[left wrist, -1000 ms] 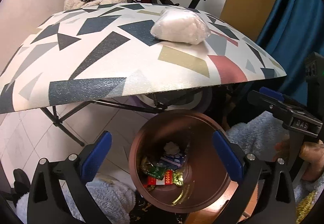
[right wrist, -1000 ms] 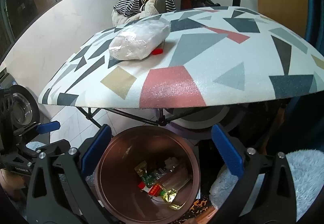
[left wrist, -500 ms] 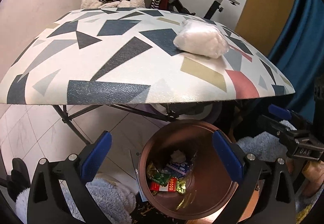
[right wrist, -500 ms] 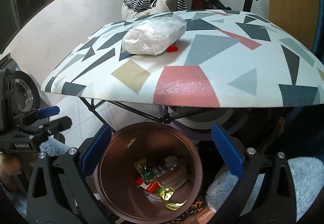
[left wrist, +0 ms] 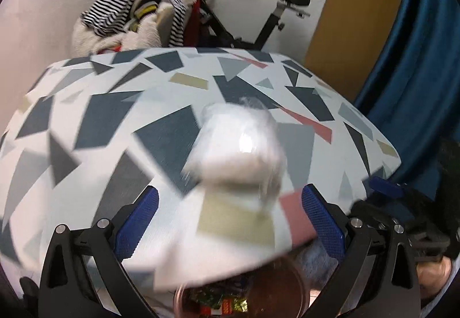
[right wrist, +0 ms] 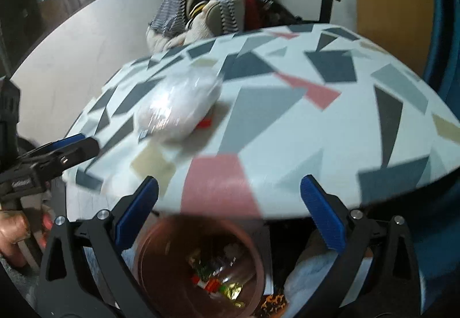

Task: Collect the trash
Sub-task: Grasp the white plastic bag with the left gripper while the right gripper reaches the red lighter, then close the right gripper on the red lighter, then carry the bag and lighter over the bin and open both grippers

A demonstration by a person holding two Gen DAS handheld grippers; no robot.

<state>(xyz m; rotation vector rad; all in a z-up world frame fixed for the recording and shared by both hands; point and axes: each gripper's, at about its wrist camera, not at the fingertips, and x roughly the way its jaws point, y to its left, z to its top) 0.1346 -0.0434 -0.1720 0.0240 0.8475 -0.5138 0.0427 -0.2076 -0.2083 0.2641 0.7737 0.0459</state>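
A clear plastic bag of white stuff (left wrist: pixel 240 145) lies on the patterned table (left wrist: pixel 115 122); it also shows in the right wrist view (right wrist: pixel 178 110), with a small red piece (right wrist: pixel 204 123) beside it. A brown bin (right wrist: pixel 161 269) with several wrappers (right wrist: pixel 214 283) stands on the floor under the table's edge; its rim shows in the left wrist view (left wrist: pixel 290 283). My left gripper (left wrist: pixel 230 224) is open and empty, just short of the bag. My right gripper (right wrist: pixel 230 217) is open and empty over the table's edge. The left gripper shows at the right view's left side (right wrist: pixel 57 151). Both views are blurred.
A chair piled with striped clothes (left wrist: pixel 138 15) and an exercise bike (left wrist: pixel 273 18) stand behind the table. A blue curtain (left wrist: pixel 417 59) hangs at right. Fluffy pale blue slippers (right wrist: pixel 313 274) lie by the bin.
Both grippers have risen from bin level to the tabletop and moved toward the bag. The bin has dropped to the bottom of both views. Both stay open.
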